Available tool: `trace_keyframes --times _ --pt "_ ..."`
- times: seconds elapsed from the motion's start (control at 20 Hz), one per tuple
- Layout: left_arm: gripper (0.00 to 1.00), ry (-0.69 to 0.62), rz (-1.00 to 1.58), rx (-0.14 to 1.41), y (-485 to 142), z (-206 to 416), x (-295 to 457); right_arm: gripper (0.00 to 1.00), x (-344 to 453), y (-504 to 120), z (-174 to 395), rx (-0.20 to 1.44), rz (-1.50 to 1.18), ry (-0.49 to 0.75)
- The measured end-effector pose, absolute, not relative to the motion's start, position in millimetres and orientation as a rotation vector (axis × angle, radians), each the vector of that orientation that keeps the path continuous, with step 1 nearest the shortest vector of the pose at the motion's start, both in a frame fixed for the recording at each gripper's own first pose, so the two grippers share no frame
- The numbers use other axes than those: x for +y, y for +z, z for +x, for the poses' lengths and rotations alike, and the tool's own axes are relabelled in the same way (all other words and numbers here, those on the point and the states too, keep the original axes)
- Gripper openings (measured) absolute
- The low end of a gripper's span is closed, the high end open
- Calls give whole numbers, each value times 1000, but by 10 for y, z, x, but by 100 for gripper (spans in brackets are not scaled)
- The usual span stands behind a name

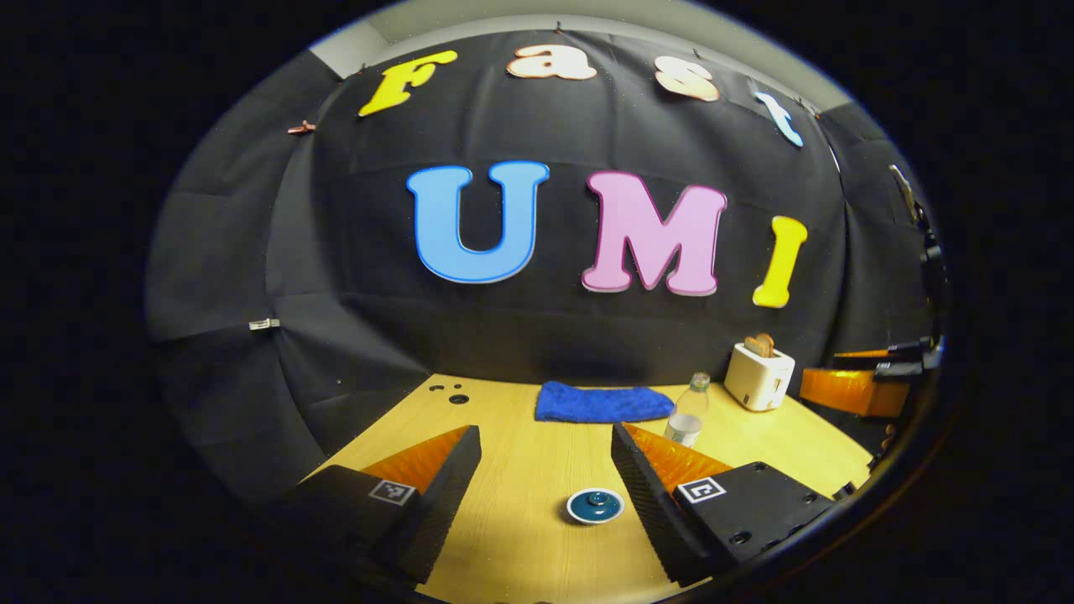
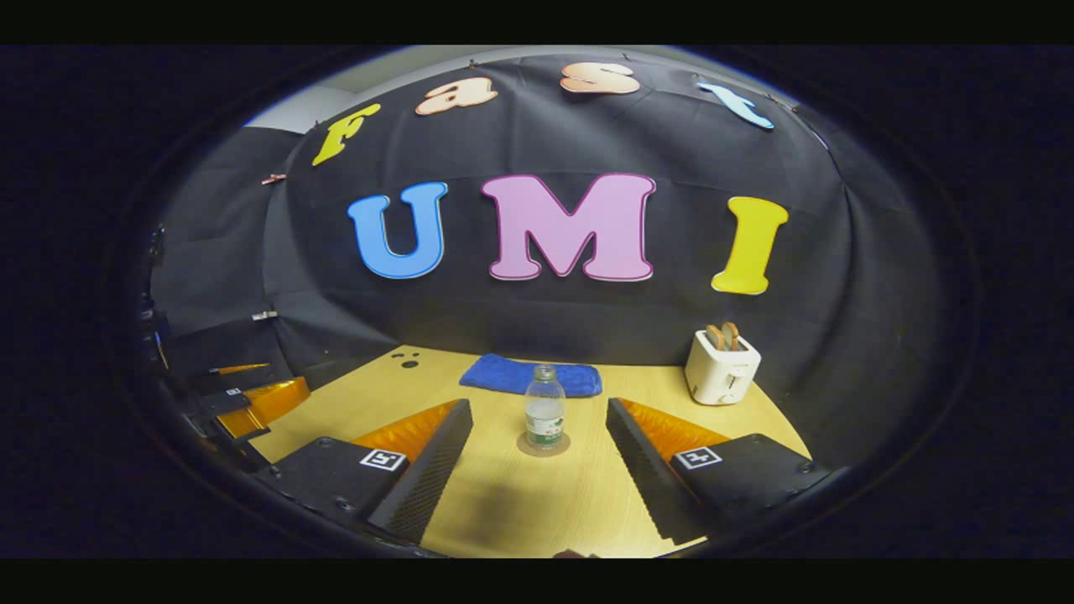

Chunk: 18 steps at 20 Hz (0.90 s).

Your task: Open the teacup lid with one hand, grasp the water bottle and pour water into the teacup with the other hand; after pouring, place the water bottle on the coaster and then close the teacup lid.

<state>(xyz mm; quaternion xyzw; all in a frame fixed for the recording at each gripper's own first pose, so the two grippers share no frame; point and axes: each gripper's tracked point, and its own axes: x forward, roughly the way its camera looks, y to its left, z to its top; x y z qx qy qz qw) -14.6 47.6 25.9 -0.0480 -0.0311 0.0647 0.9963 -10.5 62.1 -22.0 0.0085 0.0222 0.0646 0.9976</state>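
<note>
Nothing legible can be made out. The water bottle (image 2: 544,411) carries a green and white label, too small to read. Each tool finger beside the bottle bears a square black-and-white coded marker (image 2: 383,460), a pattern with no readable characters.

Wooden table (image 2: 503,503): lidded teacup (image 1: 595,506), coaster (image 2: 543,444), blue cloth (image 2: 530,375), toaster (image 2: 722,367).

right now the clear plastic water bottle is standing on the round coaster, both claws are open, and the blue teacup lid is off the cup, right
Not quite: the blue teacup lid is still on the cup, as the left gripper view shows between the open left claw. The rest holds: in the right gripper view the clear plastic water bottle stands on the round coaster, ahead of the open right claw.
</note>
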Motion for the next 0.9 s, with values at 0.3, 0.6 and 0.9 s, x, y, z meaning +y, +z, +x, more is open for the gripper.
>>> trace_keyframes --times 0.3,0.6,0.9 --pt "97 89 -31 -104 329 -253 464 100 772 -111 -29 -6 32 105" --pt "97 -52 -8 -90 197 -59 395 99 606 123 101 -58 6 1" --pt "97 -100 7 -107 291 171 421 100 520 195 32 -63 21 -64"
